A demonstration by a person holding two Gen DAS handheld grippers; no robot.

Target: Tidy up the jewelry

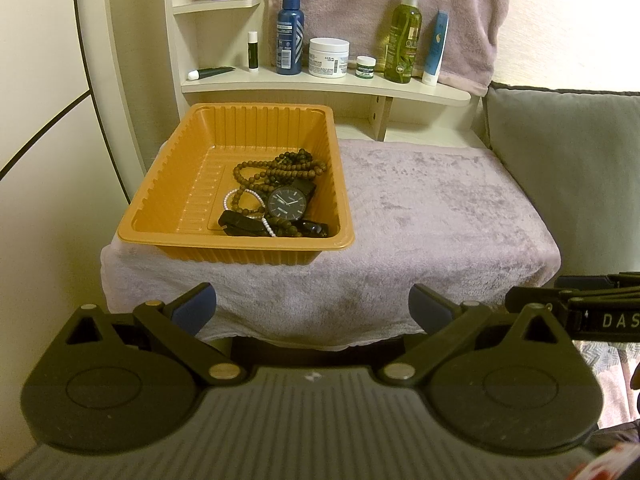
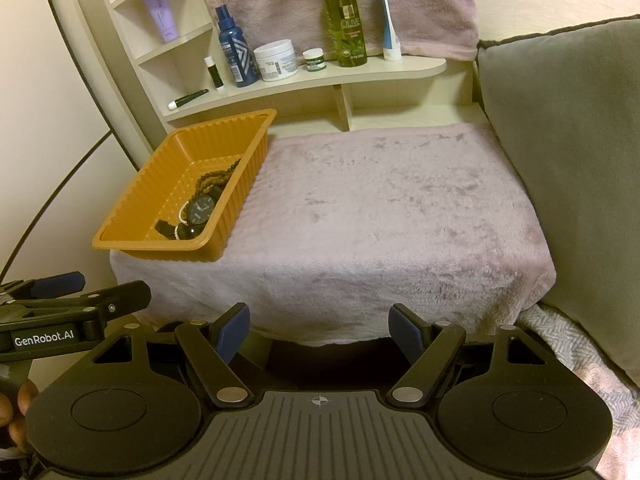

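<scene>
Nearest you, your left tongs (image 1: 312, 308) stand wide open with nothing between the blue pads, hovering short of the front edge of the towel-covered counter (image 1: 420, 216) and touching nothing. Your right tongs (image 2: 319, 330) are spread just as wide and also empty, held clear of the same front edge; each pair shows at the side of the other's view, so the two sit side by side.

Beyond the tongs, on the left part of the counter, rests the orange tray (image 1: 168, 200), its near rim reaching the counter's front edge. The jewelry lies heaped in the tray's right half: a black watch (image 1: 287, 201) face up, a string of brown beads (image 1: 280, 168) coiled behind and around it, a strand of small white pearls (image 1: 246, 196) to the watch's left, and another dark piece at the near wall that you cannot make out clearly. The towel to the right of the tray is bare.

Farther back, a shelf (image 1: 320, 86) carries bottles, jars and tubes, and a grey cushion (image 1: 568, 168) stands to the right.
</scene>
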